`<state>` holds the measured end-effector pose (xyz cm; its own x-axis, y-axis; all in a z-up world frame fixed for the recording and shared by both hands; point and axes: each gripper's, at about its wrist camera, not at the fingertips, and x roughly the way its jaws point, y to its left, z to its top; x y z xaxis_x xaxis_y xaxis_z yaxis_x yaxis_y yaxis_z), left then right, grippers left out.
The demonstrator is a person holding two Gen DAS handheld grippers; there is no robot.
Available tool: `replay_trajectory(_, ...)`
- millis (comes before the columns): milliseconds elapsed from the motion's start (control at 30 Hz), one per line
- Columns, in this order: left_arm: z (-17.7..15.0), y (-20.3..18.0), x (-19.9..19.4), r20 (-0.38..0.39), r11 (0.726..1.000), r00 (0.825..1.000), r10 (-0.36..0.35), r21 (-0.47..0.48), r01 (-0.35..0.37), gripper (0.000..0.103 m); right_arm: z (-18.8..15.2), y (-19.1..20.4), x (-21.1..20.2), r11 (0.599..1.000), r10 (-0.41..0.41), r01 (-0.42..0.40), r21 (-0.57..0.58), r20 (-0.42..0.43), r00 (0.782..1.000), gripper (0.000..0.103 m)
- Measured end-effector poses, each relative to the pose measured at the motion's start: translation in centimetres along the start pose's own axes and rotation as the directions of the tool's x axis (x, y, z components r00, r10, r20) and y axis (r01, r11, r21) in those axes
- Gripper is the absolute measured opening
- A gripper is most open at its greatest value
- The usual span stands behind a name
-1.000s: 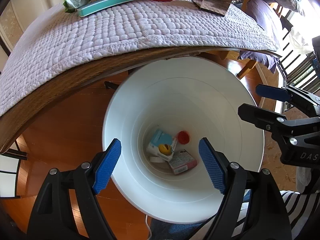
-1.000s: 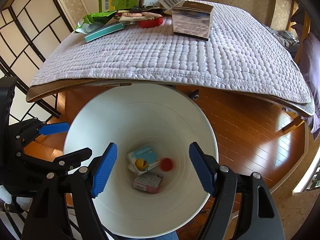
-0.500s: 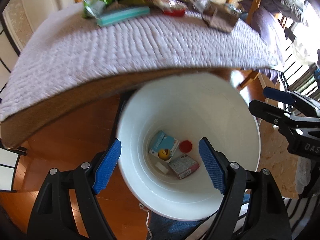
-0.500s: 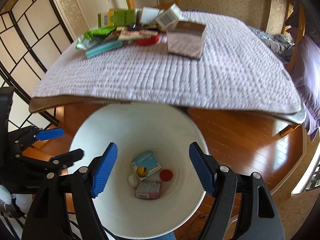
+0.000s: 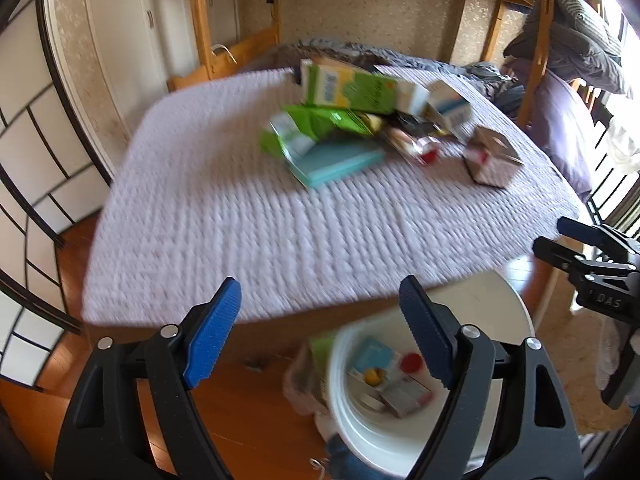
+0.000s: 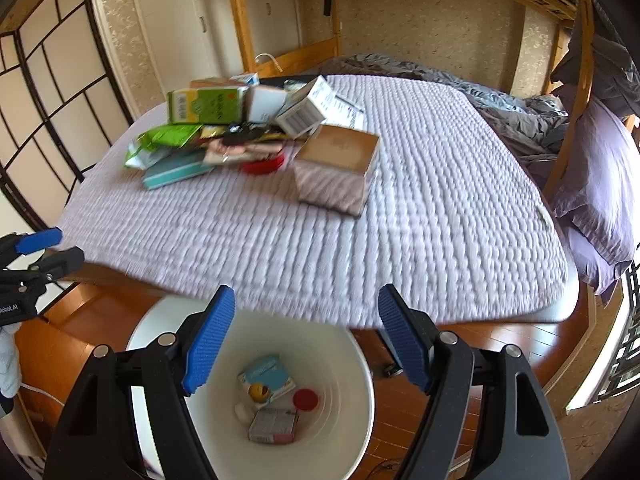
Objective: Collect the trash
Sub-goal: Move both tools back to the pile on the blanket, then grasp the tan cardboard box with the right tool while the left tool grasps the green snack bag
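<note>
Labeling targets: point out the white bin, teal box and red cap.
white bin (image 6: 352,360), right wrist view, inner wall.
teal box (image 6: 176,172), right wrist view, top face.
red cap (image 6: 305,399), right wrist view, centre, in bin.

You look at a bed (image 6: 400,208) with a bumpy, pale purple cover. A heap of trash lies on it near the far left side. In the heap you see a green carton (image 6: 206,105), a green bag (image 6: 164,138), a flat teal box (image 6: 176,171), a white box with a bar code (image 6: 306,109) and a red lid (image 6: 262,166). A brown box (image 6: 336,166) lies just beside the heap, on its right. A gray blanket (image 6: 516,116) is bunched up at the far end. Below the bed is a wooden floor (image 6: 500,344). A white bucket (image 6: 352,360) stands on the floor, close to the bed's near edge.
</note>
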<state>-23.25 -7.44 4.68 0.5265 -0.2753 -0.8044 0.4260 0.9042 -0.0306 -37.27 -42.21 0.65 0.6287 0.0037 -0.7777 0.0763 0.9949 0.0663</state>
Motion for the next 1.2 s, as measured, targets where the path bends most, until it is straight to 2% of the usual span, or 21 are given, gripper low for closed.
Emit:
replay_trajectory(233, 3.5, 0.1, 2.8, 0.027, 0.999, 0.999, 0.035, 0.028, -0.035, 0.086, 3.1, -0.3, 2.4, 0.998, -0.023, 0.022, 0.063, 0.017, 1.0, 0.073)
replay_trajectory(467, 6.5, 0.2, 6.0, 0.043, 0.991, 0.994, 0.1, 0.084, -0.103, 0.086, 5.5, 0.2, 4.5, 0.995, -0.063, 0.061, 0.08, 0.028, 0.998, 0.073)
replay_trajectory(733, 8.5, 0.5, 8.9, 0.033, 0.986, 0.994, 0.108, 0.123, -0.111, 0.086, 7.4, -0.1, 6.8, 0.986, -0.094, 0.091, 0.139, 0.02, 0.995, 0.073)
replay_trajectory(967, 9.7, 0.9, 10.2, 0.038, 0.99, 0.996, 0.081, 0.11, -0.084, 0.088, 8.3, -0.6, 8.4, 0.981, -0.095, 0.094, 0.169, 0.001, 0.995, 0.073)
replay_trajectory(1033, 9.9, 1.1, 10.4, 0.033, 0.993, 0.998, 0.059, 0.103, -0.062, 0.083, 8.5, -0.5, 8.8, 0.982, -0.096, 0.095, 0.164, -0.003, 0.995, 0.058)
replay_trajectory(1067, 9.8, 1.1, 10.3, 0.028, 0.995, 0.999, 0.034, 0.096, -0.036, 0.074, 8.5, -0.5, 8.9, 0.983, -0.097, 0.096, 0.158, -0.007, 0.995, 0.054)
replay_trajectory(1100, 9.8, 1.2, 10.2, 0.022, 0.996, 1.0, 0.011, 0.09, -0.013, 0.066, 8.4, -0.4, 9.0, 0.984, -0.096, 0.097, 0.152, -0.01, 0.995, 0.054)
replay_trajectory(1200, 9.6, 1.0, 9.9, 0.02, 0.996, 1.0, 0.012, 0.093, -0.014, 0.057, 8.4, -0.3, 8.9, 0.986, -0.098, 0.098, 0.134, -0.002, 0.995, 0.053)
